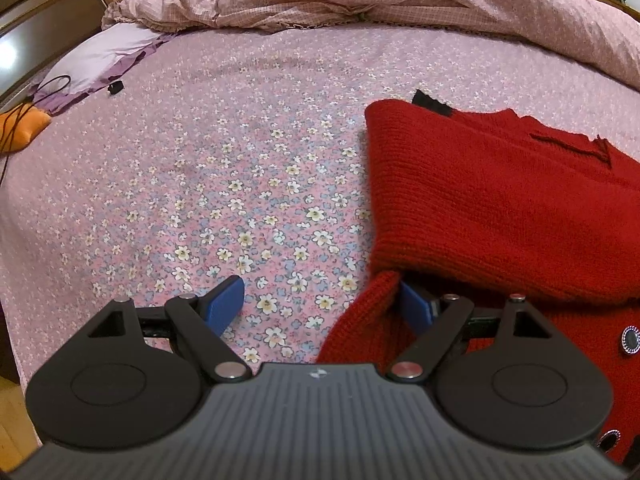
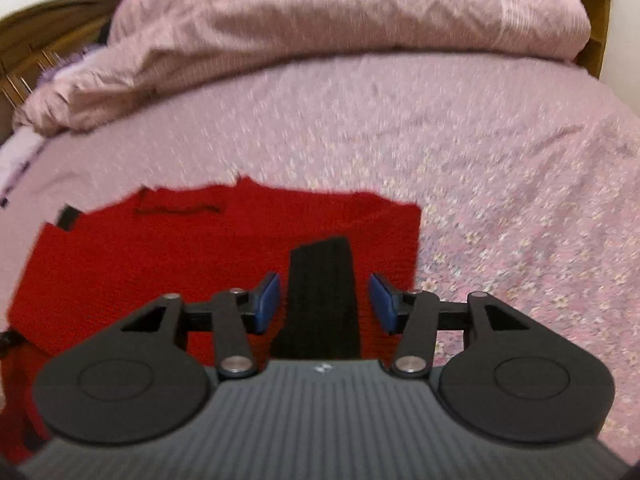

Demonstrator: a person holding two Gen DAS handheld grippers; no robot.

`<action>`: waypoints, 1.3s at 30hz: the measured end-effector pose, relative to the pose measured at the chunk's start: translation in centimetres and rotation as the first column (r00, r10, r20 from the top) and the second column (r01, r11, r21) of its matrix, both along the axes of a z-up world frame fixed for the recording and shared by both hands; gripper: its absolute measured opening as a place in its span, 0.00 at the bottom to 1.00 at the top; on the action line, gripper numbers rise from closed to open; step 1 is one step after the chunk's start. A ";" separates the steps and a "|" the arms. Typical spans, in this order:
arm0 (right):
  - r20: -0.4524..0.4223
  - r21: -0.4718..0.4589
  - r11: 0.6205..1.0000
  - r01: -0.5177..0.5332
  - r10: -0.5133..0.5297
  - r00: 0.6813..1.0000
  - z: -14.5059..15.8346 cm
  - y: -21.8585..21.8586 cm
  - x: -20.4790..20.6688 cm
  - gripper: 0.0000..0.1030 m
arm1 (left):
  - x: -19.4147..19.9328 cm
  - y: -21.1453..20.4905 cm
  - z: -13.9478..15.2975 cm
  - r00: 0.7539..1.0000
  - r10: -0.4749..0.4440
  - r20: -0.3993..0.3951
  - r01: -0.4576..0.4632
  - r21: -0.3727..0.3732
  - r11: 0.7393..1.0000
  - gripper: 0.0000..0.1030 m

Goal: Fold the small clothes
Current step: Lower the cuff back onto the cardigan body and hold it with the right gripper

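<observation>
Left gripper (image 1: 320, 304): jaws spread wide; its right finger is tucked under a fold at the sweater (image 1: 500, 208) edge, gripping nothing. Right gripper (image 2: 324, 300): jaws apart, straddling a black cuff (image 2: 322, 300) without touching. The sweater lies on the sheet (image 1: 240, 160), its right part cut off. Bare sheet extends left and beyond to the duvet (image 2: 320, 28). The right view is blurred.

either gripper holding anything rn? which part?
No. Left gripper is open beside the red sweater; right gripper is open, straddling its black cuff.
</observation>
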State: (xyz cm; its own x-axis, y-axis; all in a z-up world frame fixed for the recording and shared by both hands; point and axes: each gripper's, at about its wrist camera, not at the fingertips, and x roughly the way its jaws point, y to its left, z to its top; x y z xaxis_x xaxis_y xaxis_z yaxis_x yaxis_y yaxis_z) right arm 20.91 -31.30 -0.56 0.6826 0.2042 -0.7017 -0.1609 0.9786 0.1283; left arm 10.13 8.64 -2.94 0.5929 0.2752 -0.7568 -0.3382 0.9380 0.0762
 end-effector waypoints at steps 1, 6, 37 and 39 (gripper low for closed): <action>-0.012 0.008 1.000 -0.003 0.003 1.000 -0.4 0.1 0.1 0.48 | 0.0 0.0 0.0 1.000 -0.001 0.000 0.001 0.003 1.000 0.83; 0.099 -0.001 1.000 -0.027 0.027 0.995 0.8 0.7 -1.6 0.12 | 0.2 -0.3 0.0 1.000 -0.009 -0.002 0.009 0.024 1.000 0.83; 0.151 0.000 0.997 0.075 -0.075 0.986 1.8 0.0 -4.8 0.24 | 4.5 -3.9 3.8 0.969 -0.239 0.054 0.239 0.011 0.971 0.84; 0.119 -0.022 0.996 0.085 -0.082 0.990 0.9 0.3 -4.4 0.23 | 6.0 -4.0 2.5 0.971 -0.238 0.014 0.237 0.038 0.971 0.84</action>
State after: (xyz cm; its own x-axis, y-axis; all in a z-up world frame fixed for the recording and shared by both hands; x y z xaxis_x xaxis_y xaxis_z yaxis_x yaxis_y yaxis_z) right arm 16.47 -30.96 0.36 0.7746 0.1254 -0.6199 -0.0911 0.9920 0.0868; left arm 16.13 4.59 -0.42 0.6584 0.1513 -0.7373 -0.1076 0.9884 0.1068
